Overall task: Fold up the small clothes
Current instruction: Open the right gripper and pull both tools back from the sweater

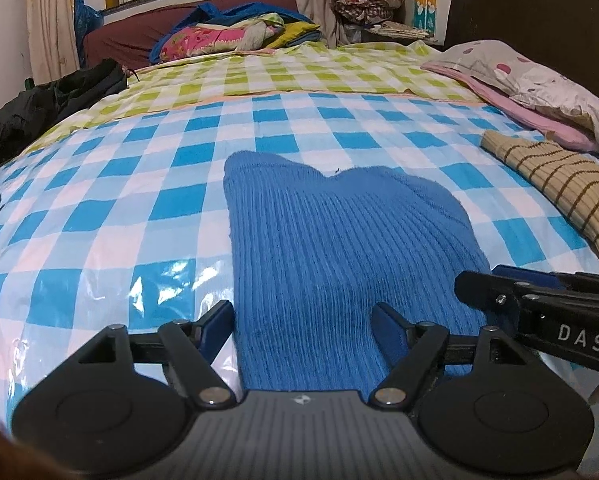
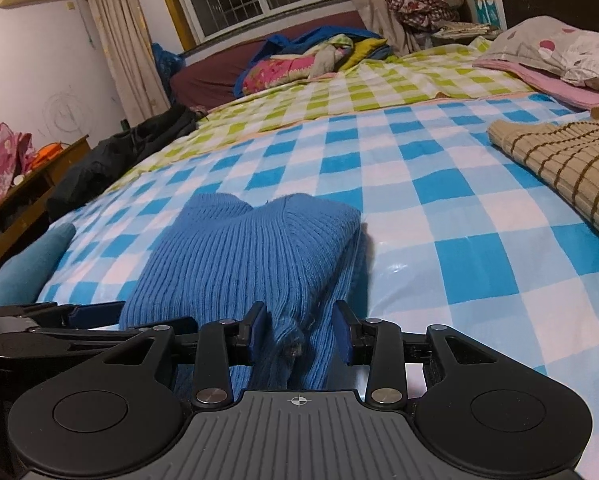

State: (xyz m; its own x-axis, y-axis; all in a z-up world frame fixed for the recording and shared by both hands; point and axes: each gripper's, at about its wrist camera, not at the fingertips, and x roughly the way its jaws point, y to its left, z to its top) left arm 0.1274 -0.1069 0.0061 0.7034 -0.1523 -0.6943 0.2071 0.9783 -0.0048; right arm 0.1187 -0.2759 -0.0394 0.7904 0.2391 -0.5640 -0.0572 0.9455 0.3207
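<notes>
Left wrist view: blue knit sweater (image 1: 339, 248) lies part-folded mid-bed on checked plastic sheet (image 1: 99, 208), near edge under both tools. Left gripper (image 1: 303, 320) spread wide, straddling the near hem, pads not pressing. Right gripper (image 2: 299, 332) half-closed w/ a bunched ridge of knit between jaws; can't tell if pads bite. Judgement: pinch both near corners thru all layers, lift evenly, carry to far edge. Striped beige garment (image 1: 559, 184) sits far right, clear.
</notes>
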